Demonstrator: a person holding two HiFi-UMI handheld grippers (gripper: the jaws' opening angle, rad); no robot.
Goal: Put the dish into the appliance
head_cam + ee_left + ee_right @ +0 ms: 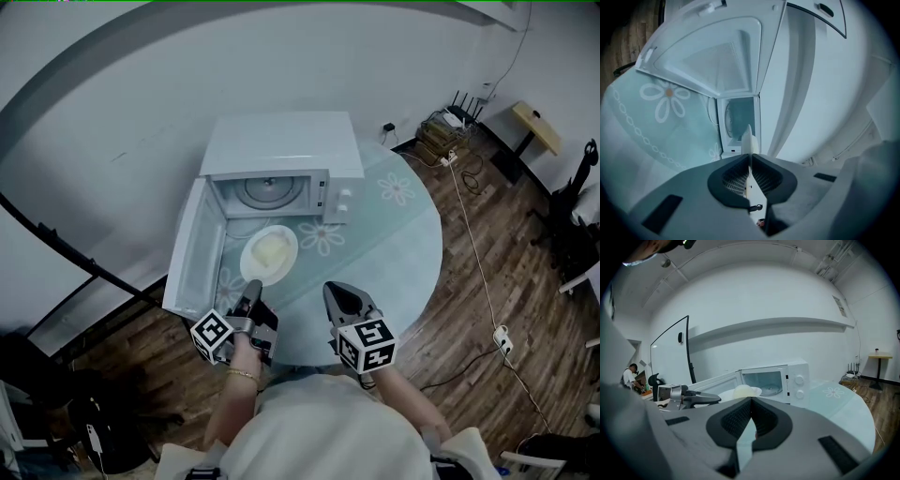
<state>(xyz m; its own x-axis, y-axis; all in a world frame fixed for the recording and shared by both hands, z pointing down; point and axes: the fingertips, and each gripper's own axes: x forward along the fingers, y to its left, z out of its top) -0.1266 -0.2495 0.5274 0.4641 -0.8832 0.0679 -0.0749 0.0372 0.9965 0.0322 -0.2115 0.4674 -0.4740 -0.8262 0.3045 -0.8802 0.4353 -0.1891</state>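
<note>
Grey left gripper (253,289), clamped on near rim of dish (269,253) at frame centre, just before open microwave (281,150): hold level, push straight toward turntable (267,190) at upper centre, clear of door (192,253) at left. Keep right gripper (336,291), shut and empty, aside.

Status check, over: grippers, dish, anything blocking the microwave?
Left gripper shut on dish rim. Right gripper shut, empty. Plate just outside microwave, not yet in. Door open, nothing blocking.
</note>
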